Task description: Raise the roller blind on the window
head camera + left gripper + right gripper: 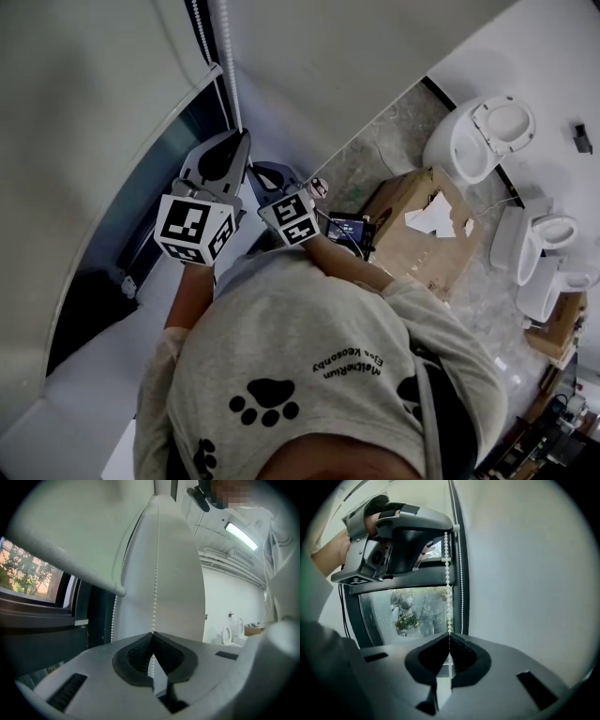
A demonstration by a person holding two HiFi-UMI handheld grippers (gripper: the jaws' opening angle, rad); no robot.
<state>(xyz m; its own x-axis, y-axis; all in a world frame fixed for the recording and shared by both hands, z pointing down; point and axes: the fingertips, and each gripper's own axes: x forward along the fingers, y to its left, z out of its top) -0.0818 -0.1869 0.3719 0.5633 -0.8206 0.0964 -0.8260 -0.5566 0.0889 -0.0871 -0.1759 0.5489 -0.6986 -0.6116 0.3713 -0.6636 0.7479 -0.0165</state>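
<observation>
Both my claws clamp the bead chain (pixel 155 585).
Left claw (pixel 152 634), right claw (pixel 449 635) on one strand; a skewed tug could slip beads.

The left claw (pixel 152 634) sits just above the right claw (pixel 449 635), both clamped on the bead chain (pixel 154 573) with little gap between. The wall (pixel 525 573) closes the right. The window frame (pixel 460 550) and the blind's bottom bar (pixel 70 559) block the left. A cardboard box (pixel 422 230) and toilets (pixel 478 136) stand on the floor at right.
</observation>
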